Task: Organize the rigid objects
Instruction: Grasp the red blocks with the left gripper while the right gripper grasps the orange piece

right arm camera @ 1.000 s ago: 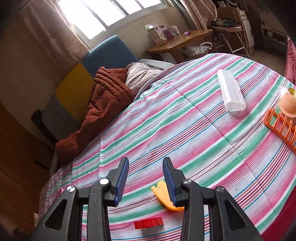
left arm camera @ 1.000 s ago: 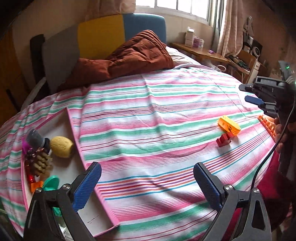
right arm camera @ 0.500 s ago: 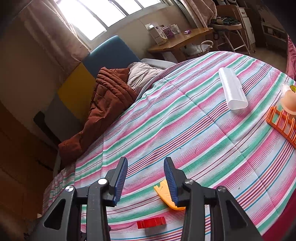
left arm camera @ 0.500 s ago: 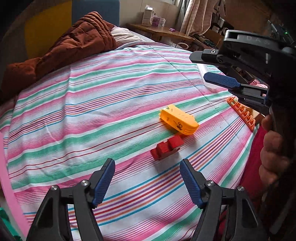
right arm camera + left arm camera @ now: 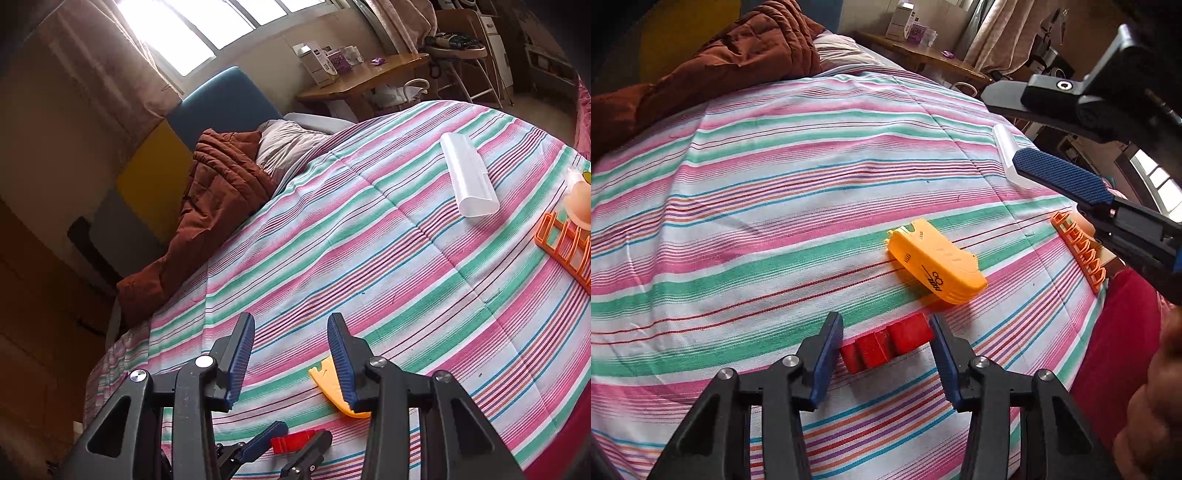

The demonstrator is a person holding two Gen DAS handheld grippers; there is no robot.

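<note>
The left gripper (image 5: 886,341) and the right gripper (image 5: 291,356) each had two black plastic arms shaped like frames with triangle holes, shiny round silver screws at the joints, and bumpy blue pads (image 5: 1062,179) on the inside of the fingers.

A home bedroom: a bed under a pink-and-green striped cotton sheet (image 5: 369,236), a rumpled rust-brown quilt (image 5: 218,192) at its far end, a curtained window (image 5: 207,26) beyond.
</note>
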